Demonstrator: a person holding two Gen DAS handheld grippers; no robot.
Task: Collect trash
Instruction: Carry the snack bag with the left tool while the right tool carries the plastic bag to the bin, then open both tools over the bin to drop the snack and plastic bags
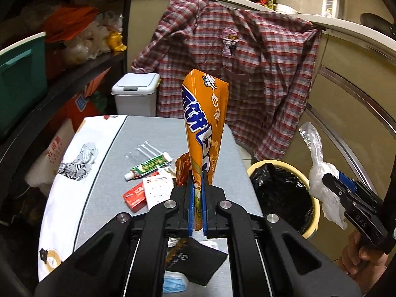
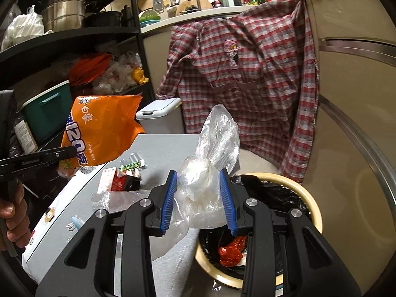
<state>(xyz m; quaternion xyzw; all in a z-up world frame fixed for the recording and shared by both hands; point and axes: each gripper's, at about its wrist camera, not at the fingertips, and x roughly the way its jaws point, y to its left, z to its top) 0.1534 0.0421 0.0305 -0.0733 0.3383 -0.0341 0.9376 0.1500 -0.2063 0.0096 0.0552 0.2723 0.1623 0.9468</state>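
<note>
Trash is held in both tools: the left tool (image 1: 196, 185) is clamped on an orange snack bag (image 1: 204, 126), kept upright above the grey bench (image 1: 153, 128), and the right tool (image 2: 198, 193) is closed around a crumpled clear plastic bag (image 2: 205, 183) over the yellow bin (image 2: 312, 212) lined in black. Something red, possibly a wrapper (image 2: 231, 250), is seen inside it. A toothpaste tube (image 1: 148, 165) and a red box (image 1: 135, 195) are left lying on the bench.

Left wrist view: looks forward, slightly down, along the table (image 1: 158, 133), close. Right wrist view: just right, over the bin (image 2: 314, 212). Shared: table (image 2: 158, 146), bin (image 1: 313, 198), shirt (image 1: 247, 74).
</note>
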